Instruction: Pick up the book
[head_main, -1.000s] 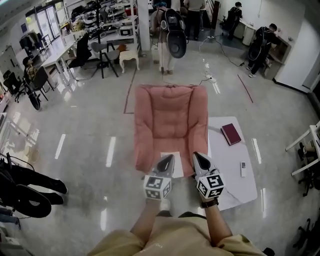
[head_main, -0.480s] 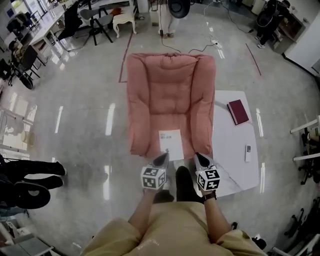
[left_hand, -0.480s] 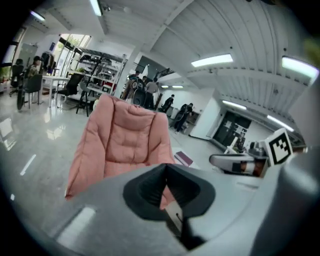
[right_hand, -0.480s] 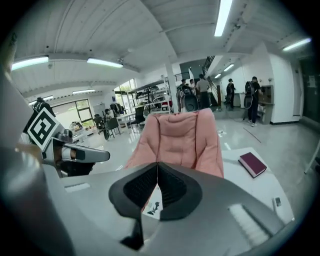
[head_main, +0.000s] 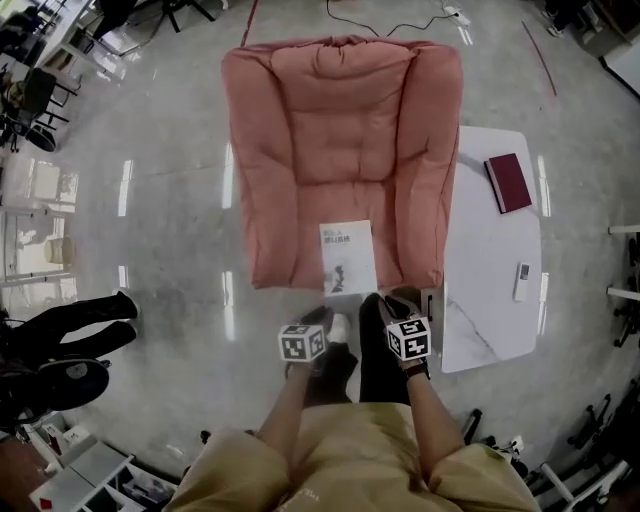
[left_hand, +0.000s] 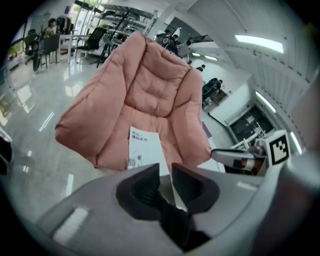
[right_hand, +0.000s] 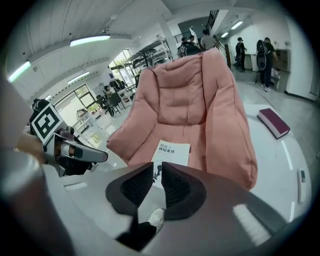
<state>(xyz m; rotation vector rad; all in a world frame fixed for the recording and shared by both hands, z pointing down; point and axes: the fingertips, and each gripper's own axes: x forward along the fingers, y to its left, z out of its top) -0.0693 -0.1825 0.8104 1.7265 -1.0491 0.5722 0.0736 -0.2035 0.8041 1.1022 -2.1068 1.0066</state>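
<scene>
A thin white book (head_main: 347, 256) lies flat on the front of the pink armchair's seat (head_main: 340, 130); it also shows in the left gripper view (left_hand: 142, 150) and the right gripper view (right_hand: 172, 152). A maroon book (head_main: 508, 182) lies on the white table to the right (right_hand: 273, 123). My left gripper (head_main: 324, 316) hangs low just in front of the seat edge, short of the white book. My right gripper (head_main: 384, 304) is beside it, equally near. Both point down and forward at the white book. The jaws of each (left_hand: 165, 172) (right_hand: 157, 170) are opening, with a narrow gap and nothing between them.
The white low table (head_main: 490, 290) stands right of the armchair and carries a small remote (head_main: 521, 281). A person's dark legs and shoes (head_main: 70, 330) are on the floor at the left. Chairs and desks stand far off at the upper left.
Both grippers have dropped from high above the chair to just in front of its seat edge. The head view has tilted down and closed in. Both pairs of jaws have parted slightly.
</scene>
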